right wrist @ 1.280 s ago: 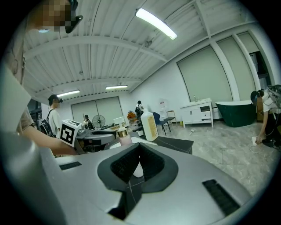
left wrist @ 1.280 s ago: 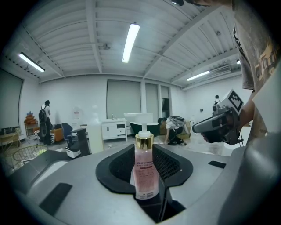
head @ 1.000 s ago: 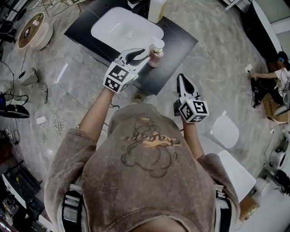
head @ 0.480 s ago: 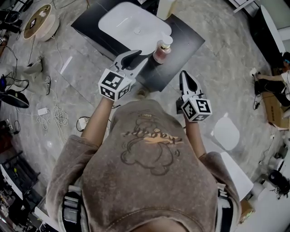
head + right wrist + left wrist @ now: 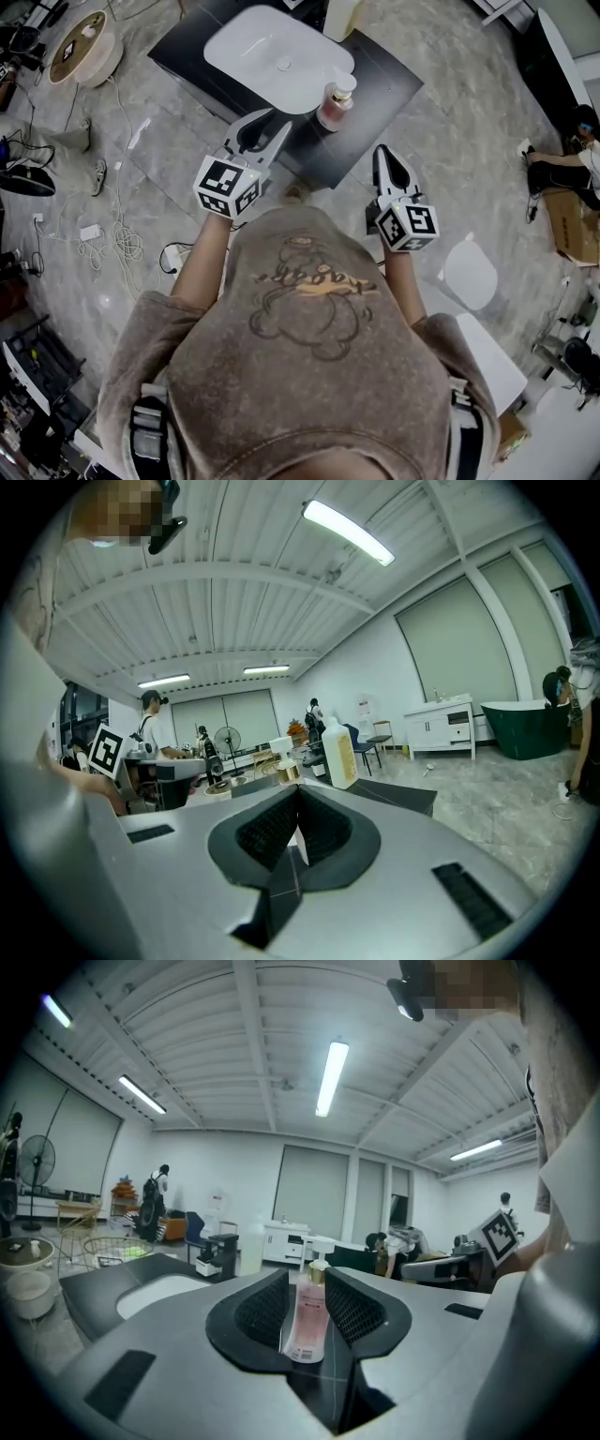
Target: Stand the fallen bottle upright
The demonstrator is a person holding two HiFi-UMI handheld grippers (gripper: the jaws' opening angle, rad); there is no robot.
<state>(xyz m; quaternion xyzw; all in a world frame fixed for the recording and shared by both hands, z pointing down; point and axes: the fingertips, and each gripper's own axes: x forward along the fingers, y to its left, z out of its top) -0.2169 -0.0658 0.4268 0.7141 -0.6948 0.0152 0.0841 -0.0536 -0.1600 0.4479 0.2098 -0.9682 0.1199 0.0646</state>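
Holds the left hand-held gripper (image 5: 265,127) at the near edge of the worktop (image 5: 380,84), jaws apart, nothing pressed between the pads. Aims it at the bottle (image 5: 334,105) (framed in the gap of the jaws in the left gripper view, yet plainly apart from them in the head view). Holds the right hand-held gripper (image 5: 382,152) just off the worktop's right edge, below and right of the bottle, jaws drawn together to a point, gripping nothing. Carries a marker cube (image 5: 228,186) at the back of each hand-held gripper. Finds the bottle upright on the dark worktop, pink body down and pale cap up, just beside the right end of the white basin (image 5: 253,47), touched by neither hand-held gripper. Takes in a cream jug (image 5: 342,17) at the worktop's far edge, behind the basin. Spreads out to a grey marble floor (image 5: 450,141), with a tangle of white cables (image 5: 117,246) at the left and a person (image 5: 562,164) sitting at the far right. Shows, in both gripper views, a ribbed ceiling (image 5: 234,1035) with strip lights (image 5: 331,1077) overhead.
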